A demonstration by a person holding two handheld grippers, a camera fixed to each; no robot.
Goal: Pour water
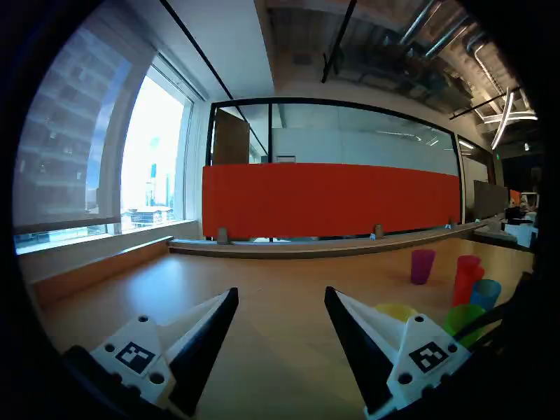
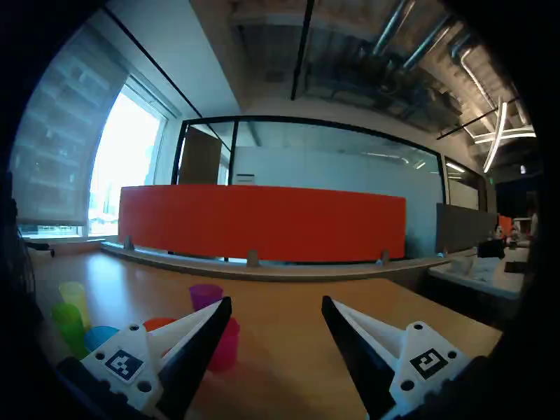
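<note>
**Left gripper view and right gripper view: both tongs wide open, cups standing before the orange panel**

Left gripper view has the left tongs [image 1: 280, 294] spread wide with nothing between the fingers, held over the light wooden table [image 1: 210, 273]. A long orange partition panel [image 1: 329, 199] runs along the table's far edge. On the near side of that panel, toward its right end, coloured cups stand upright on the table. A purple plastic cup [image 1: 422, 266] is closest to the panel and a red plastic cup [image 1: 467, 278] is just nearer the camera. Farther still from the panel come a blue plastic cup [image 1: 486, 292], a yellow plastic cup [image 1: 395, 310] and a green plastic cup [image 1: 462, 320]. Whether any of them holds water cannot be told.

Right gripper view has the right tongs [image 2: 275, 301] just as wide apart and empty, facing the same panel. From here the cups stand before the panel's left end. A pink plastic cup [image 2: 227, 350] is partly hidden behind one finger [image 2: 199, 343] of the right tongs. Whether the cup and the finger touch cannot be told.
</note>
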